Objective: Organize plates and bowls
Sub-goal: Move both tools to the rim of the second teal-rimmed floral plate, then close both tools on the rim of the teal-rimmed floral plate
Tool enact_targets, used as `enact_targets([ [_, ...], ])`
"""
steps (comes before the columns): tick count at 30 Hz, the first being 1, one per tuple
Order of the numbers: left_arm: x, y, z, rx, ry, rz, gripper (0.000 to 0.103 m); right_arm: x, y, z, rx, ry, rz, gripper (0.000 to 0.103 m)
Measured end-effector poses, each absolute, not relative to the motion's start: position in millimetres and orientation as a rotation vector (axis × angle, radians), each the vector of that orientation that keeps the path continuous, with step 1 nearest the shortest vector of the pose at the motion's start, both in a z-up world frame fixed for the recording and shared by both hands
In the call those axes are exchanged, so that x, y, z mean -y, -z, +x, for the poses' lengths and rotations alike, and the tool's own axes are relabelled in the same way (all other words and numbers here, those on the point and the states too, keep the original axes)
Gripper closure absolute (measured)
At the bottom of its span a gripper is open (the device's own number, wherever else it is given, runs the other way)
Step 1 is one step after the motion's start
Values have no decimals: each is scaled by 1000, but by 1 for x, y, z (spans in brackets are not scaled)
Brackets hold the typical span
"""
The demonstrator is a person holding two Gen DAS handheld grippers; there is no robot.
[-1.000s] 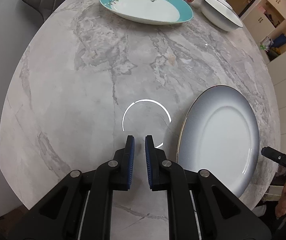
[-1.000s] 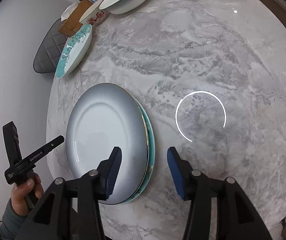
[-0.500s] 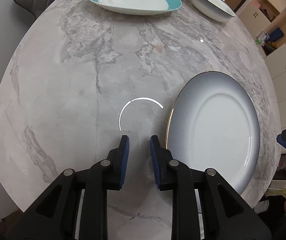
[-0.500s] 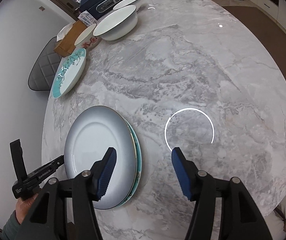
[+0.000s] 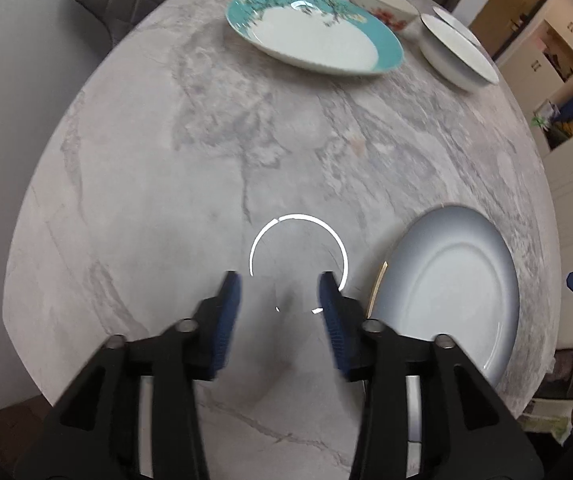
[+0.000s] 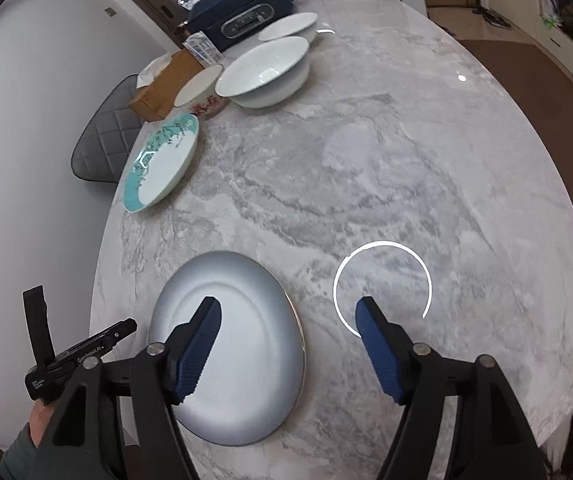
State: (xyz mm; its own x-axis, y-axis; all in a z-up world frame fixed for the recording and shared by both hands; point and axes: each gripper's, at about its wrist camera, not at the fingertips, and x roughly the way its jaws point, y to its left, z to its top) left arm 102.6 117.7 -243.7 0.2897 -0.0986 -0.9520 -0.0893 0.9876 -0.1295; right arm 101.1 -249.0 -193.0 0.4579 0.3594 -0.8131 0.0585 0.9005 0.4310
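A grey plate with a gold rim point(image 5: 450, 280) point(image 6: 242, 340) lies at the near edge of the marble table point(image 5: 166, 200) point(image 6: 406, 160). A teal flowered plate point(image 5: 310, 32) point(image 6: 162, 160) lies at the far side, beside a floral bowl point(image 5: 382, 4) point(image 6: 200, 92) and a white bowl point(image 5: 458, 52) point(image 6: 266, 72). A second white dish point(image 6: 290, 26) lies behind it. My left gripper point(image 5: 278, 284) is open and empty over bare table left of the grey plate. My right gripper point(image 6: 288, 308) is open and empty above the grey plate's right edge.
A brown box point(image 6: 166, 80), a dark blue appliance point(image 6: 242, 12) and a grey quilted chair point(image 6: 106, 148) stand at the table's far side. The table edge runs close below both grippers. Cabinets point(image 5: 566, 120) stand to the right.
My left gripper has opened from nearly shut and tilted up toward the far dishes. My right gripper has pulled back and up from the grey plate, staying open.
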Motion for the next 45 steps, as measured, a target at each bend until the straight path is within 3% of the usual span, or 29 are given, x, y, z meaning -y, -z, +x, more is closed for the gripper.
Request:
enact_targets([
  [4,-136,226,127,-1174,-63,-203,36,234,186,147,-1044,-324,397,18],
  [8,-149,217,166,-1145,-20,-235,0,213,183,204,-1054,-505,431,11],
  [11,-157,216,197,-1155,-12,-244,0,198,181,245,-1058,-603,468,0],
  [15,-176,226,242,-1181,-12,-320,0,187,188,290,-1076,-609,496,0],
  [20,-196,250,308,-1266,13,-301,1,169,212,327,-1154,-619,516,21],
  [23,-205,258,334,-1260,22,-276,1,155,221,339,-1180,-630,511,23],
  [29,-204,270,371,-1268,132,-236,1,142,237,369,-1175,-609,528,37],
  [34,-206,286,388,-1299,218,-292,1,133,249,388,-1211,-621,523,42],
  [35,-211,291,392,-1315,215,-326,4,131,251,392,-1216,-618,523,44],
  [37,-216,299,398,-1333,232,-377,22,129,255,398,-1218,-626,533,46],
  [39,-215,308,401,-1373,229,-358,50,127,259,401,-1227,-619,524,46],
  [41,-215,312,403,-1378,228,-337,62,128,262,402,-1232,-619,530,46],
  [42,-216,314,404,-1386,222,-339,74,127,264,404,-1237,-615,530,47],
  [45,-218,315,410,-1395,222,-364,80,127,270,408,-1252,-610,533,52],
])
